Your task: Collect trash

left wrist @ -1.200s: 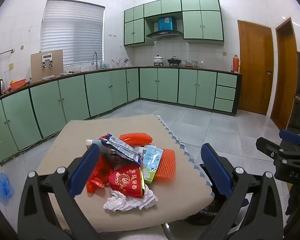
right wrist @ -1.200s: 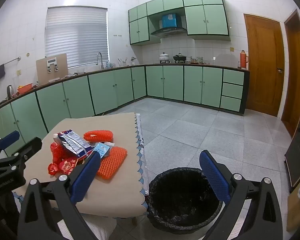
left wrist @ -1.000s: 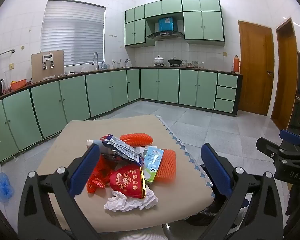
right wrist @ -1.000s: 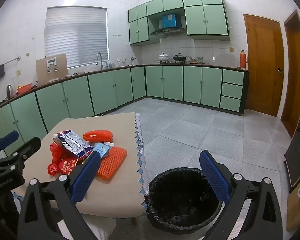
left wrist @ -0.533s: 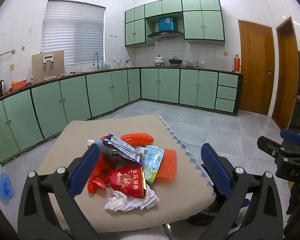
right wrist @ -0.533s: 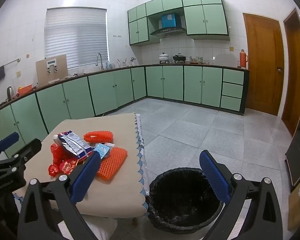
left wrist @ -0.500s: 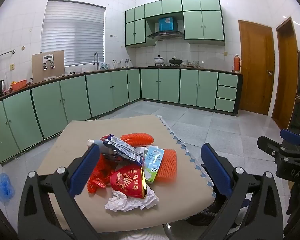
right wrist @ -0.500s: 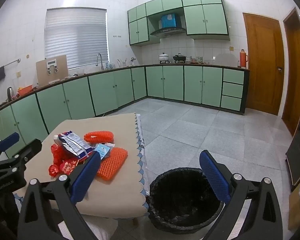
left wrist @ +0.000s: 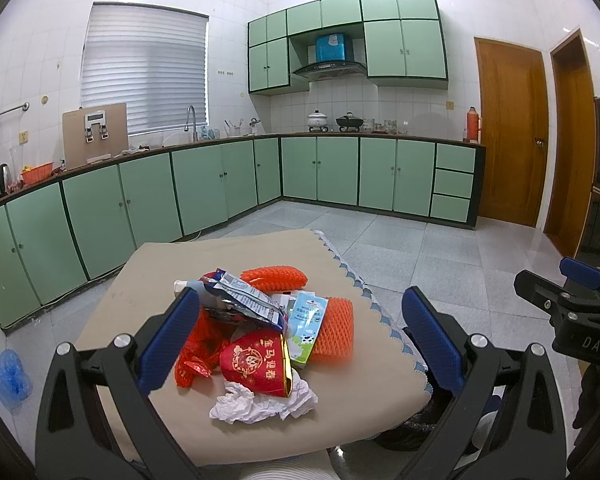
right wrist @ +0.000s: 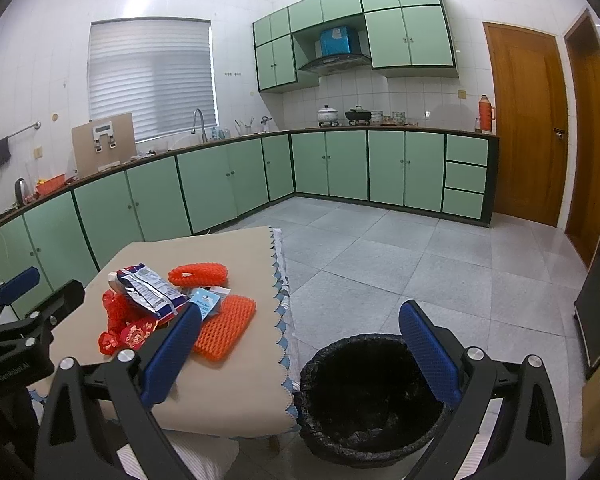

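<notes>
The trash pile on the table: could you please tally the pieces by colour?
Orange foam nets: 2
Red wrappers: 2
White tissue: 1
Silver-blue packet: 1
Light blue carton: 1
Total: 7 visible; more may be hidden underneath.

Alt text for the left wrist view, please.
The open left tool faces a pile of trash on a beige table: crumpled tissue, red packet, orange foam nets. Green kitchen cabinets stand behind.

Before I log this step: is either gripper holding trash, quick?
Left gripper: open, holding nothing.
Right gripper: open, holding nothing.
</notes>
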`<act>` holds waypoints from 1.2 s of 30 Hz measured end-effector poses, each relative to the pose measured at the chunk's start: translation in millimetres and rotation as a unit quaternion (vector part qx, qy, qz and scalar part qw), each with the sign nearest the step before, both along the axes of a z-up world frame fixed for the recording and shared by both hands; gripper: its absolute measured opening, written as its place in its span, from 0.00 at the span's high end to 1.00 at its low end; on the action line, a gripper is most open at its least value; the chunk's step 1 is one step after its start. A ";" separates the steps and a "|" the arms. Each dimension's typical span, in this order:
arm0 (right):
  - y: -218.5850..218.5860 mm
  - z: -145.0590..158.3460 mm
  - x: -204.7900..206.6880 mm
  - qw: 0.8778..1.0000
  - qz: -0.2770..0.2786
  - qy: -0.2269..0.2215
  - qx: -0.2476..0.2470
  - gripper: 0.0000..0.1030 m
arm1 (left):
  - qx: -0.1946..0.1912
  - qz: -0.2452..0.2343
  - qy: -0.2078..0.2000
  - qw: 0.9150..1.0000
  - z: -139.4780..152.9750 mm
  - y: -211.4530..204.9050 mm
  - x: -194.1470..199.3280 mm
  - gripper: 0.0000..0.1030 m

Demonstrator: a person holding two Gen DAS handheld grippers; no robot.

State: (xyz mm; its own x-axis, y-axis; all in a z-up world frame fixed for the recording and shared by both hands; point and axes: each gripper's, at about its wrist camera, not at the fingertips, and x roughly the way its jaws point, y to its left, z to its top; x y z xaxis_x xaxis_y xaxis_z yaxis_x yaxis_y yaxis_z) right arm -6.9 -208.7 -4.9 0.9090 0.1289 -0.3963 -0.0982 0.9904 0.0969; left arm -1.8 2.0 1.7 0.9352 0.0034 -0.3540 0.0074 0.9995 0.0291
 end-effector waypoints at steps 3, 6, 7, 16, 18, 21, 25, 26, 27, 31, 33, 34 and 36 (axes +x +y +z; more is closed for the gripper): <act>-0.4 0.0 0.0 1.000 0.000 0.000 0.000 0.06 | 0.000 0.000 0.000 1.000 1.9 0.0 -1.4 0.05; -1.0 -0.4 0.1 1.000 0.000 0.001 0.001 0.06 | 0.001 0.000 0.001 1.000 2.3 0.7 -1.5 0.05; -1.1 -0.4 0.0 1.000 0.000 0.000 0.000 0.06 | 0.001 0.000 0.001 1.000 2.1 0.3 -1.3 0.05; -3.4 -2.4 0.7 1.000 -0.001 0.002 0.002 0.06 | 0.003 0.000 0.001 1.000 1.9 -0.1 -1.3 0.05; -3.6 -2.7 0.6 1.000 -0.001 0.002 0.001 0.06 | 0.004 0.001 0.002 1.000 -1.9 -0.5 0.4 0.05; -3.9 -2.8 0.8 1.000 -0.001 0.002 0.002 0.06 | 0.004 0.001 0.002 1.000 -1.8 -0.6 0.6 0.05; -3.5 -2.4 0.9 1.000 -0.001 0.003 0.002 0.06 | 0.004 0.001 0.002 1.000 -1.9 -0.5 0.3 0.05; -3.7 -2.5 0.9 1.000 -0.001 0.003 0.002 0.06 | 0.004 0.001 0.002 1.000 -2.0 -0.4 0.2 0.05; -3.9 -2.6 0.8 1.000 -0.001 0.003 0.002 0.06 | 0.005 0.001 0.002 1.000 -2.0 -1.0 0.6 0.05; -3.8 -2.4 1.2 1.000 -0.001 0.002 0.002 0.06 | 0.005 0.001 0.002 1.000 -2.0 -1.1 0.6 0.05; -4.3 -2.6 1.2 1.000 -0.001 0.003 0.002 0.06 | 0.005 0.001 0.002 1.000 -2.0 -0.9 0.6 0.05; -4.3 -2.6 1.0 1.000 -0.001 0.003 0.002 0.06 | 0.005 0.001 0.003 1.000 -2.0 -1.1 0.7 0.05; -4.1 -2.7 1.4 1.000 -0.001 0.003 0.002 0.06 | 0.005 0.001 0.003 1.000 -2.0 -1.2 0.7 0.05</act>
